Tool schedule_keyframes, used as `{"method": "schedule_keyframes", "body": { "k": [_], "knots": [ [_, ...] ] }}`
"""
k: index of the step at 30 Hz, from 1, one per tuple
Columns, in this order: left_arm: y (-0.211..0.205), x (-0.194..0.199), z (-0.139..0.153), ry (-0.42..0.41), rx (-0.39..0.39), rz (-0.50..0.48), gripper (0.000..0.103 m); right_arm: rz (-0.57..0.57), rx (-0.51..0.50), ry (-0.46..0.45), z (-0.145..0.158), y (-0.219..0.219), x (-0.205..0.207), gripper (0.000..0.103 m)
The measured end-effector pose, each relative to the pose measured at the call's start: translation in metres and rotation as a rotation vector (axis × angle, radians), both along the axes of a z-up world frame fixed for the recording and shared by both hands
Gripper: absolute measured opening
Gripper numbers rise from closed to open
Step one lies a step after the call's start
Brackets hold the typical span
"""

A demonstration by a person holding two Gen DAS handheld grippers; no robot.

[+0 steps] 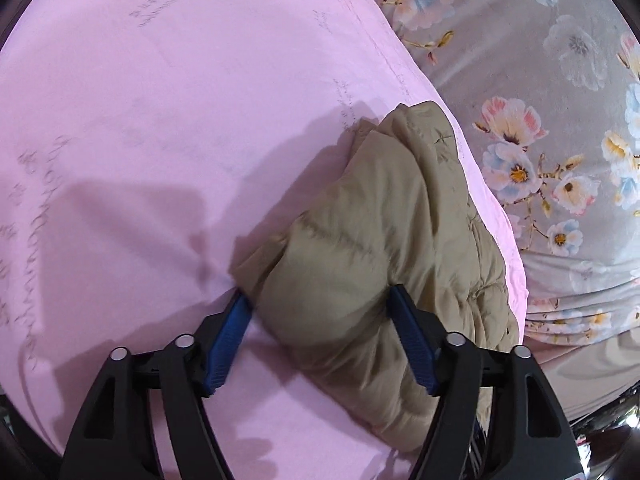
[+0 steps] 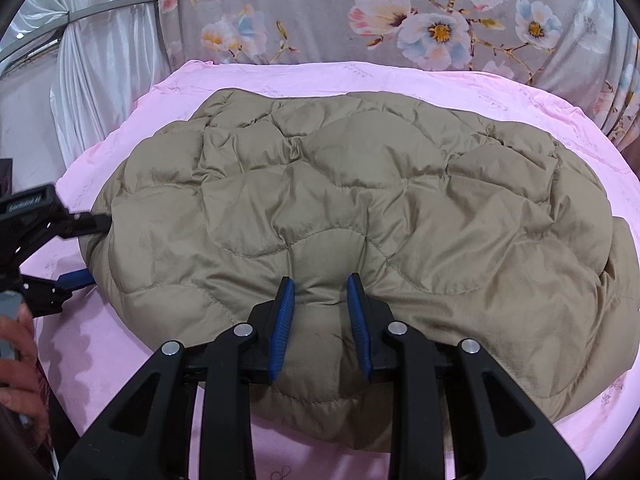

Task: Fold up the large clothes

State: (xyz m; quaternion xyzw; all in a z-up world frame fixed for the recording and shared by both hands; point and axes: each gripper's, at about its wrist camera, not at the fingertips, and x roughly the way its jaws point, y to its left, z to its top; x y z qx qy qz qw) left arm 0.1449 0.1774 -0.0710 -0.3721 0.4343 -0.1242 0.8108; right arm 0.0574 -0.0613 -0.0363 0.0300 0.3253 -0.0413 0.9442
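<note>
Blue-padded and black-framed, your right claw (image 2: 320, 292) sits at the near hem of the olive-tan quilted puffer jacket (image 2: 360, 216), its two pads drawn close with a pinch of the padded cloth bunched between them; it looks clamped on that fold. Keep that pinch deep, because slick, puffy fabric like this is likely to creep out of a shallow bite. Your left claw (image 1: 320, 304) stands wide apart at the jacket's end, the thick folded edge lying between the pads; the far pad seems to rest against the cloth, the near one shows beside the edge, and neither squeezes it. In the right wrist view the same left claw (image 2: 86, 250) shows at the jacket's left end, with your hand (image 2: 16, 364) behind it. Before you close, push that claw further onto the edge so all the layers are gathered, not just the top one. The jacket lies spread, already doubled into a rounded pad, on the pink sheet (image 2: 120, 360) that covers the bed, with a grey floral quilt (image 2: 420, 20) beyond it. When you lift for the next fold, I judge both claws should rise together and level, so the filling does not sag and drag the lower layer askew.
</note>
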Motion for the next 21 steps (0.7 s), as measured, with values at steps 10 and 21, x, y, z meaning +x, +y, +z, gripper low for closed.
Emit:
{"method": "schedule_keyframes", "body": {
  "k": [10, 21],
  "knots": [
    [-0.021, 0.003, 0.027, -0.106, 0.013, -0.077, 0.02, 0.004, 0.013, 0.004, 0.004, -0.003, -0.002, 0.026],
    [-0.059, -0.059, 0.147, -0.405, 0.227, -0.23, 0.01, 0.007, 0.103, 0.045, 0.022, -0.015, -0.025, 0.027]
  ]
}}
